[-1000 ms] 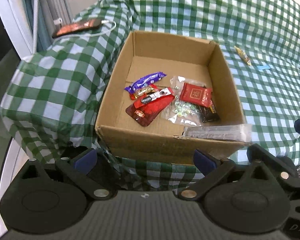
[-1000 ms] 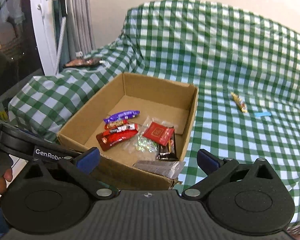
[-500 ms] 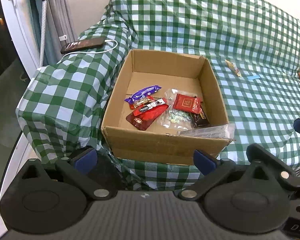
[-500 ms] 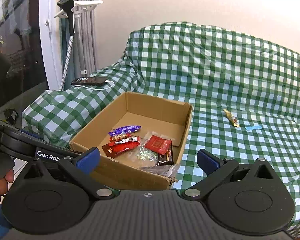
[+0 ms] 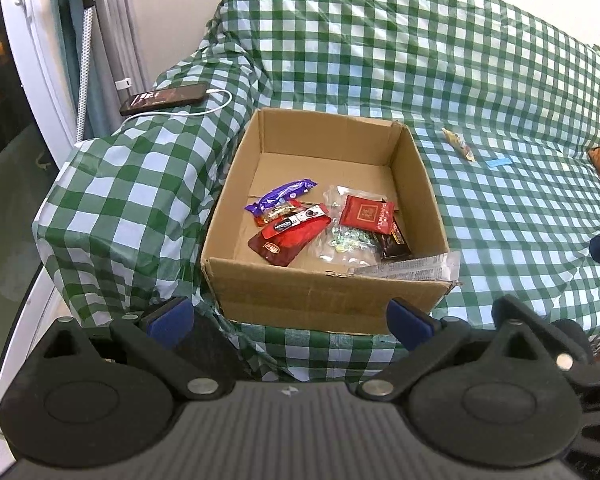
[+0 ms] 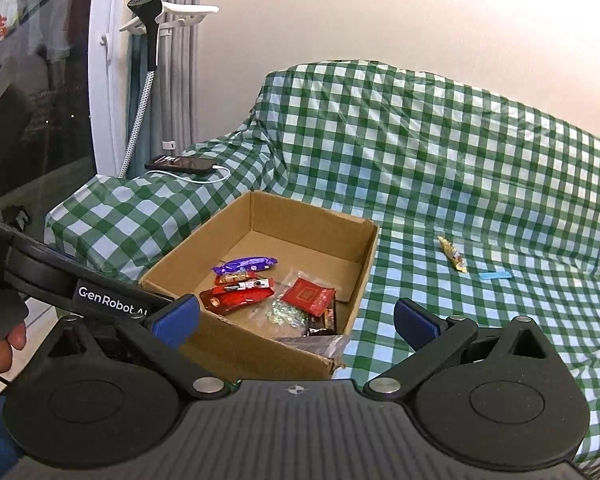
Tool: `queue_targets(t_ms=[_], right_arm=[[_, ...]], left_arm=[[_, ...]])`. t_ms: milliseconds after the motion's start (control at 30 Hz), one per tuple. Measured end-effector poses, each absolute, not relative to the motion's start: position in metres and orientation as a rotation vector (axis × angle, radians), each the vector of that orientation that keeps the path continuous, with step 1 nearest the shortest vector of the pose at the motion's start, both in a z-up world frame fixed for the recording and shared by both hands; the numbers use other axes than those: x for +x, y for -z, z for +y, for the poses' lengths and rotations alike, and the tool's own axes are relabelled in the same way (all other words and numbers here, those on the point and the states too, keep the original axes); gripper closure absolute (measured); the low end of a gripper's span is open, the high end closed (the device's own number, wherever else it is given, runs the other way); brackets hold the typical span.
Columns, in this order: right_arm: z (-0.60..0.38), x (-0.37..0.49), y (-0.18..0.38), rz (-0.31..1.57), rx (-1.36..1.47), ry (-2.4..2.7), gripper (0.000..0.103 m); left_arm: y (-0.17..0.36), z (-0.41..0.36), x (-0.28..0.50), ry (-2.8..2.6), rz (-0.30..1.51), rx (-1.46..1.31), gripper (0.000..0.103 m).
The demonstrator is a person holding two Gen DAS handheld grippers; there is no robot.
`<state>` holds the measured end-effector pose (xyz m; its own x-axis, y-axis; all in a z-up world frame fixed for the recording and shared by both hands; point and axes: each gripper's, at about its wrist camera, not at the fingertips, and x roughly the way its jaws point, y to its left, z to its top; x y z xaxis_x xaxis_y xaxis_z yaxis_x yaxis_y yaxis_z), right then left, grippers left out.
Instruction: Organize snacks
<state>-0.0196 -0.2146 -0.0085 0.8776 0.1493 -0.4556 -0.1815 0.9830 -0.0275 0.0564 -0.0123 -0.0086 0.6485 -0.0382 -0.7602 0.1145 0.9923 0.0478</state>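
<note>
Left gripper point(image 5: 290, 316) spread wide, holding nothing, low in front of the cardboard box point(image 5: 320, 296). Right gripper point(image 6: 296, 320) likewise spread and empty. The box sits on the green checked cloth point(image 5: 500, 216); inside lie a purple bar point(image 5: 286, 194), red pouch point(image 5: 290, 236), red square packet point(image 5: 366, 213). A gold-wrapped snack point(image 5: 458, 148) lies on the cloth, well apart from the box.

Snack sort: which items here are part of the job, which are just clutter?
Job:
box
purple bar
red pouch
red packet
clear candy bag
wrapper on box rim
loose snack on cloth

Clutter:
phone
cable
blue strip
</note>
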Motion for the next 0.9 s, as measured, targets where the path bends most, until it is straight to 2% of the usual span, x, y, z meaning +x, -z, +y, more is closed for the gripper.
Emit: queue_targets(t_ms=[533,900], right_arm=[[-0.242,0.048,0.050,0.639,0.093,-0.146,0.000],[-0.237,0.130,0.108,0.868,0.224,-0.157,0.000]], left_arm=[[0.034,-0.013,0.097,0.053,0.963,0.125,0.000],[0.041,0.007,0.144,-0.028,1.007,0.098,0.000]])
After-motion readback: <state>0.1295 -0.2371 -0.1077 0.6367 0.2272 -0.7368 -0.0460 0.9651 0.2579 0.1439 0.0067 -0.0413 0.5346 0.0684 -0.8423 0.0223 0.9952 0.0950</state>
